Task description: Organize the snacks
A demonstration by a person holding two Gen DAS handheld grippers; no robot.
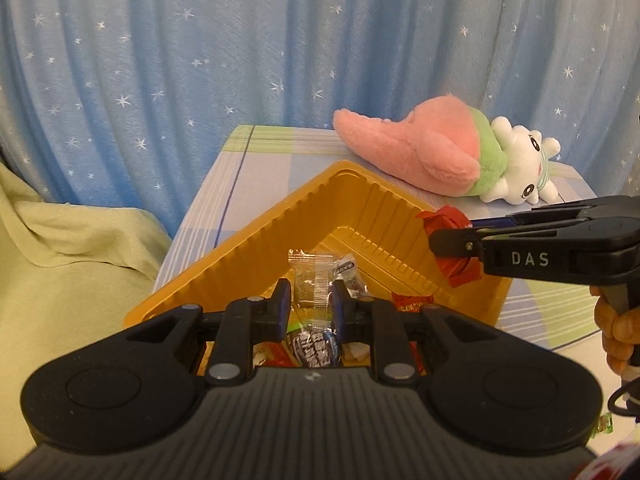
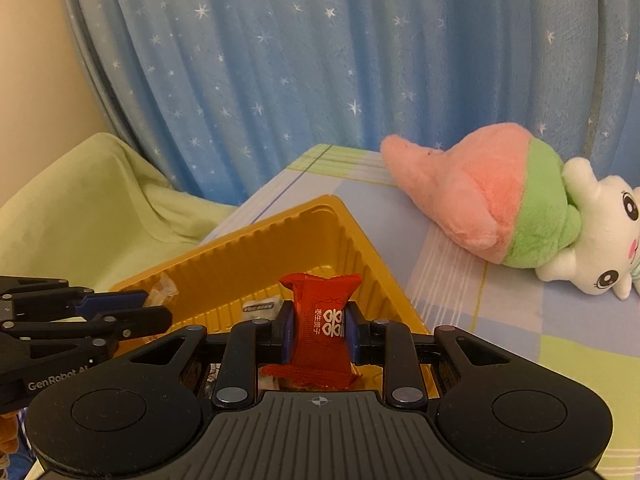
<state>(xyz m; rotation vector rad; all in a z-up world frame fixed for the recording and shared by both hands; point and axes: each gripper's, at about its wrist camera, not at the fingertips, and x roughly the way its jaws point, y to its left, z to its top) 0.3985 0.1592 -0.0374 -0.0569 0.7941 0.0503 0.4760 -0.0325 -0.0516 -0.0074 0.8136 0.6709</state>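
Note:
A golden ribbed tray [image 1: 280, 216] sits on the checked tabletop and holds several wrapped snacks. My left gripper [image 1: 311, 300] is shut on a clear-wrapped candy [image 1: 311, 276] and holds it above the tray's near part. My right gripper [image 2: 318, 326] is shut on a red-wrapped candy [image 2: 320, 320] over the tray [image 2: 260, 248]. In the left wrist view the right gripper [image 1: 448, 236] comes in from the right over the tray's right rim with the red candy [image 1: 452, 240]. In the right wrist view the left gripper [image 2: 144, 312] shows at the left.
A pink, green and white plush toy [image 1: 452, 152] lies behind the tray, also in the right wrist view [image 2: 512, 204]. A blue star curtain [image 1: 280, 40] hangs behind the table. A pale green cloth [image 1: 60, 240] lies left of the table. Loose snacks [image 1: 412, 303] lie in the tray.

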